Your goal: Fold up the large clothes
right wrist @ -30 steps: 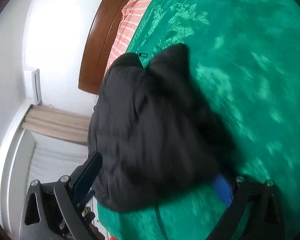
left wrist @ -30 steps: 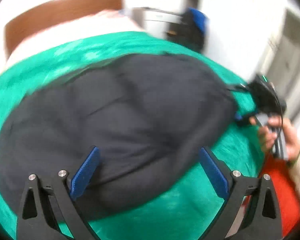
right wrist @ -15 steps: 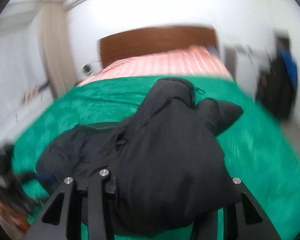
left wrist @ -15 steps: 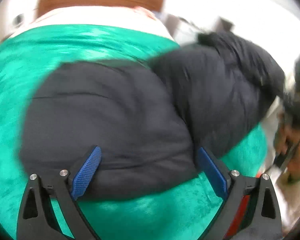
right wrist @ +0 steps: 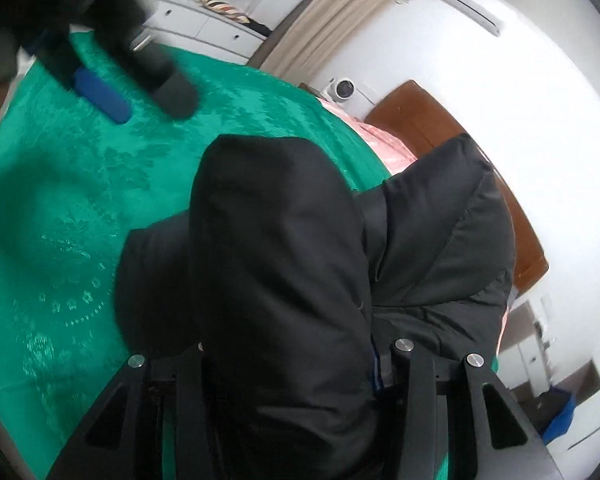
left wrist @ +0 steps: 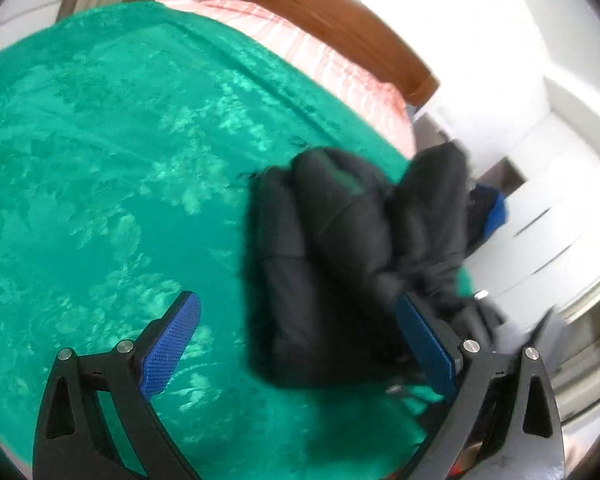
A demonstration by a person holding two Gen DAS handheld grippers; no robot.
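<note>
While your right gripper (right wrist: pixel 288 364) pinches bunched black padded jacket (right wrist: pixel 284 264) lifted above green patterned bedspread (right wrist: pixel 60 220), left gripper (left wrist: pixel 300 344) spread, empty; no tidy fold visible, most folding left.

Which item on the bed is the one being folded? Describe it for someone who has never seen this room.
Find the bed's green bedspread, spread below the brown headboard. Near its edge sits the black padded jacket, bunched up, with the right gripper clamped on it. It is the only dark, puffy garment on the green.
</note>
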